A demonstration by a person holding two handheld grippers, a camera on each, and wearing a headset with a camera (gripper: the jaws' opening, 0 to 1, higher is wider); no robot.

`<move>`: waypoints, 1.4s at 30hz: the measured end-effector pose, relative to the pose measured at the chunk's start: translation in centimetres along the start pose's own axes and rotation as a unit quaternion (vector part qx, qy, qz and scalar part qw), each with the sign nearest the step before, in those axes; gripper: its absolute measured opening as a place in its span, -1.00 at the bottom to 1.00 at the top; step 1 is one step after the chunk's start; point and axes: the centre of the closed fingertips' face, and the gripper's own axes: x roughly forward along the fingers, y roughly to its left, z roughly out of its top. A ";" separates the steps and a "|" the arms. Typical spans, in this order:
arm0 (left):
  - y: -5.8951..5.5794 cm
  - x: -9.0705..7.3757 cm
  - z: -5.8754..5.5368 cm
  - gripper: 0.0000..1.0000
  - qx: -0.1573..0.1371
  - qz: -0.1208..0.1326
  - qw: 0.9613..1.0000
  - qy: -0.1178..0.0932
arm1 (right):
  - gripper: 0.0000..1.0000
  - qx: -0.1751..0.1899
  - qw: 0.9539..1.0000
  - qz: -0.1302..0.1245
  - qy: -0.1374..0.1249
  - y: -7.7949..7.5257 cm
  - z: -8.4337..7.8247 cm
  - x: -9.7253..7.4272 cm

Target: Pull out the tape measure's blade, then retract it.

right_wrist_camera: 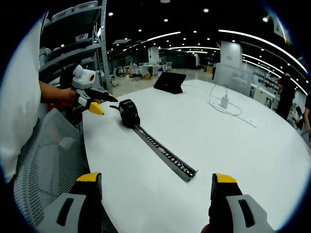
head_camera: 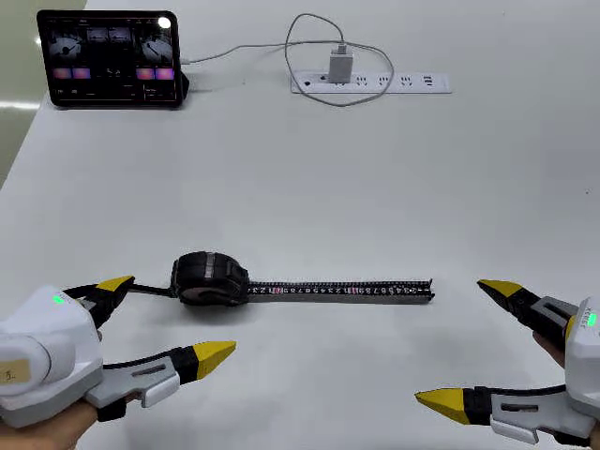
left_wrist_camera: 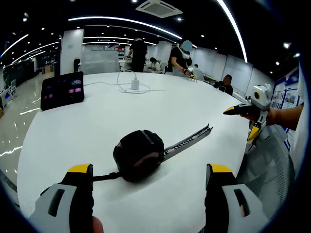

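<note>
On the smooth white worktop (head_camera: 375, 187) of a strip-lit hall, the rounded black tape measure (head_camera: 209, 278) lies by the left gripper (head_camera: 178, 313), blade (head_camera: 342, 291) stretched flat toward the right gripper (head_camera: 452, 341), both gaping, empty.

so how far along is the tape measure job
Done: the blade lies pulled out of the tape measure case, flat on the white table.
In hand: nothing. The left gripper is by the case and the right gripper near the blade's free end, both with jaws open and touching neither.
Left: retracting the blade into the case.
</note>
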 end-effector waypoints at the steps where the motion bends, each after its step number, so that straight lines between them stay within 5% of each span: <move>1: 0.0 0.2 0.0 0.87 -0.002 0.000 1.000 0.000 | 0.84 -0.001 1.000 0.000 0.000 0.0 0.1 0.0; 27: -0.9 3.9 0.0 0.82 -0.036 -0.006 0.999 0.000 | 0.82 0.000 1.000 -0.007 0.003 -1.0 -0.1 -0.1; 42: -0.6 4.4 0.2 0.77 -0.062 0.025 0.998 -0.012 | 0.78 -0.005 1.000 -0.008 0.005 -1.3 -0.1 -0.1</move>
